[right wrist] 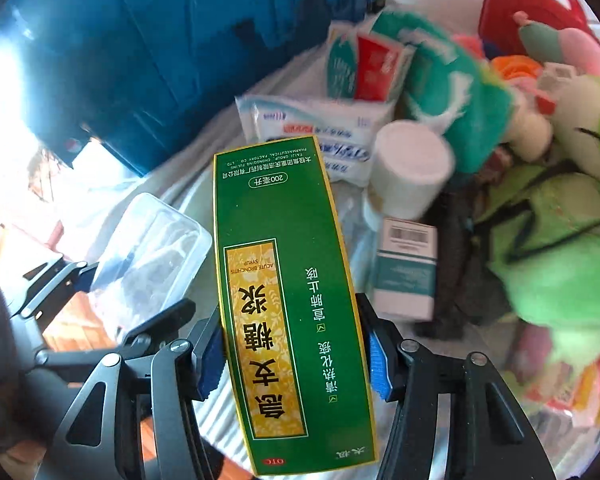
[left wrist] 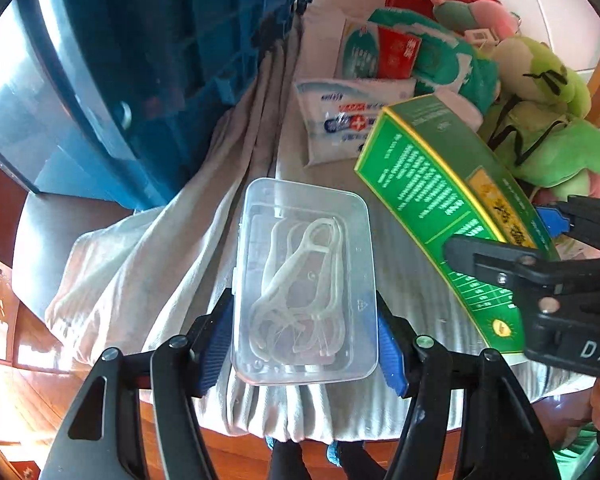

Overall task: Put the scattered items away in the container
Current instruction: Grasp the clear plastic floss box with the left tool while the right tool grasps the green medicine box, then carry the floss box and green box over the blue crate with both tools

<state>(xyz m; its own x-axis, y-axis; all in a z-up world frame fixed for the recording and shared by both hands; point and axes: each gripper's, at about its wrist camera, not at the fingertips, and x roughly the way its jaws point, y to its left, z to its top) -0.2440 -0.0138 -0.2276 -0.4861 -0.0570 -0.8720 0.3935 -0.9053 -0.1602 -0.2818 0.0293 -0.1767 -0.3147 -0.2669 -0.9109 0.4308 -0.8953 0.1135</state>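
Left gripper (left wrist: 304, 344) clamped on clear plastic box (left wrist: 305, 280) of floss picks, above white cloth (left wrist: 160, 264). Right gripper (right wrist: 296, 354) gripping green carton (right wrist: 288, 300) by its long sides; label reads "ACUTE BRONCHITIS SYRUP", "OTC". Blue crate (left wrist: 172, 52) just beyond, upper left.

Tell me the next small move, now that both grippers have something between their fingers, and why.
Probably lift both and carry them to the blue crate. The left gripper clamps the clear floss-pick box, the right gripper pinches the green syrup carton; the crate stands just behind.
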